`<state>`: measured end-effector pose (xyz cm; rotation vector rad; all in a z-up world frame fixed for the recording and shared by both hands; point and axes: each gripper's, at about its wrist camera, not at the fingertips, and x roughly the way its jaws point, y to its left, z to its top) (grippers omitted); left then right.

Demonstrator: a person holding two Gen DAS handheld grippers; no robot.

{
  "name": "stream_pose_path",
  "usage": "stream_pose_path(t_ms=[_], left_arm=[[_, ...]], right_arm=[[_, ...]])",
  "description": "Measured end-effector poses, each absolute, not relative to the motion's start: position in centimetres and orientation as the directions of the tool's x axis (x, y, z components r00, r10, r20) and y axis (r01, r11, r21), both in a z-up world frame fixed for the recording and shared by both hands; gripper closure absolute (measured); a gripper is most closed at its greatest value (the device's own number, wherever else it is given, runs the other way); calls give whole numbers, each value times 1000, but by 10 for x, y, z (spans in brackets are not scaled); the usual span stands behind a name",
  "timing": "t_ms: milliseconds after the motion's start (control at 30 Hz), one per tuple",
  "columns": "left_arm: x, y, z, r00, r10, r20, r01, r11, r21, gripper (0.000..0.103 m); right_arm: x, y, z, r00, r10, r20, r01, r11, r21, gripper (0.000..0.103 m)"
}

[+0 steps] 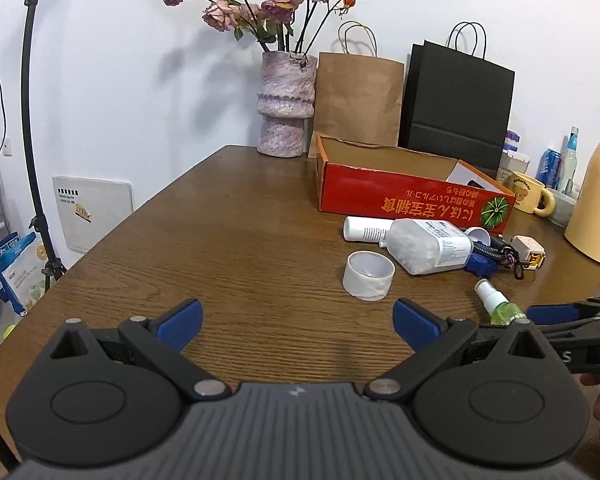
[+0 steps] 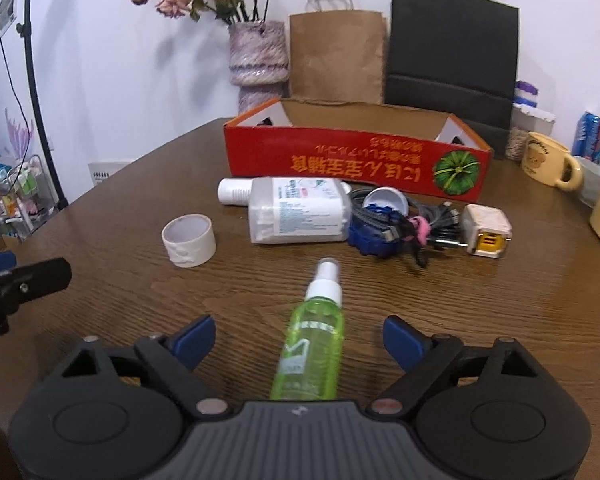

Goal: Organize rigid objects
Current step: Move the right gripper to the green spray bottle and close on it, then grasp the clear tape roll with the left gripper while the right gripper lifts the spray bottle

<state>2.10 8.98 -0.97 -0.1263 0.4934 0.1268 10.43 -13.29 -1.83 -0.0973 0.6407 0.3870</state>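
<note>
The left gripper [image 1: 298, 322] is held spread and empty over bare table [image 1: 228, 248]. To the right, the green spray bottle [image 2: 314, 344] lies between the right gripper [image 2: 299, 342] fingers, still apart; the body should be clamped squarely before lifting toward the far red box [image 2: 356, 160].

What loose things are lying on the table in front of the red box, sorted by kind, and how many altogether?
Bottles: 3 (green spray bottle, large clear bottle, small white bottle)
White tape roll: 1
White cap: 1
Cable bundle: 1
Charger plug: 1
Total: 7
</note>
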Motion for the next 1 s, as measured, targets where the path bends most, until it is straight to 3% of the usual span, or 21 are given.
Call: stream_pose_path(t_ms=[233,267,567,1000], left_arm=[[27,88,-10,870,89,-485,-143,987,-75,0],[28,88,-10,870,89,-485,-143,987,-75,0],[36,86,-8,862,97,-498,-147,987,-62,0],[61,75,-3,842,107,-529,-152,988,-42,0]], right_arm=[[118,-132,-27,719,320,-617,-405,914,2,57],[120,-133,-26,720,317,-617,-406,914,-5,71],[134,-143,-26,727,342,-595,-430,903,-7,72],[134,-176,-17,820,346,-457,-386,922,5,72]])
